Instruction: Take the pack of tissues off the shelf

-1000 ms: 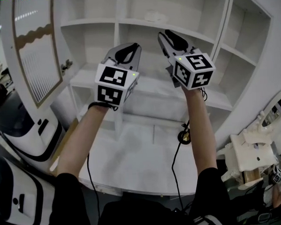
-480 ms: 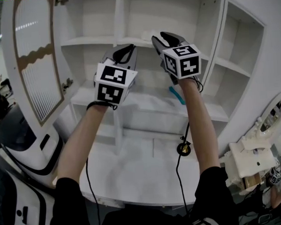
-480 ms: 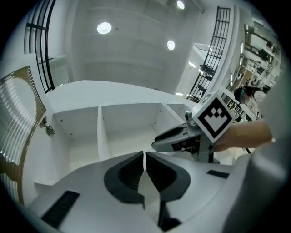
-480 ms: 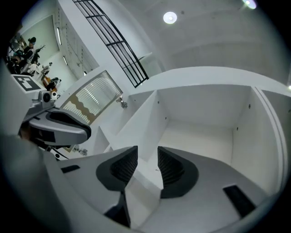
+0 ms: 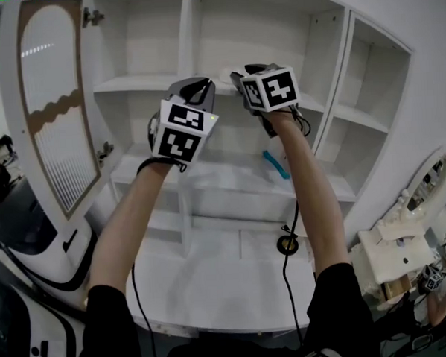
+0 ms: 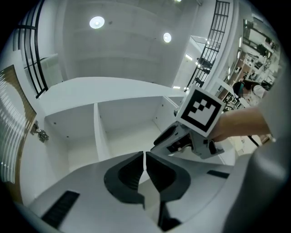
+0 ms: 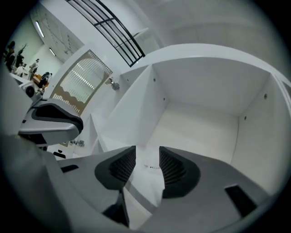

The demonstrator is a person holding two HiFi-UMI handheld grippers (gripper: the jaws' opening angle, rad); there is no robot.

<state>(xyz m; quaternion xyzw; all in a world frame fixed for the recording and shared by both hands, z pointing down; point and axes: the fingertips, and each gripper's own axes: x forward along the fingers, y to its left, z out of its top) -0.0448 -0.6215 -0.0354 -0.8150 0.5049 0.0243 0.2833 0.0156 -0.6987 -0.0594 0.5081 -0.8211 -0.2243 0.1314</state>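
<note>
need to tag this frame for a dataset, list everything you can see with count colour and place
shelf unit: one, white, straight ahead, open compartments
cabinet door: one, white with a brown-edged arched panel, open at left
pack of tissues: one, white, upper shelf
teal object: one, teal, middle shelf, right of centre
desk top: one, white, below the shelves
round black part: one, black, on the desk top, on a cable
machine: one, white and black, lower left
arms: two, bare, black sleeves, reaching up
left gripper: one, grey, fingers together, empty
right gripper: one, grey, fingers apart, just been opening, the pack shows in the gap, not gripped
</note>
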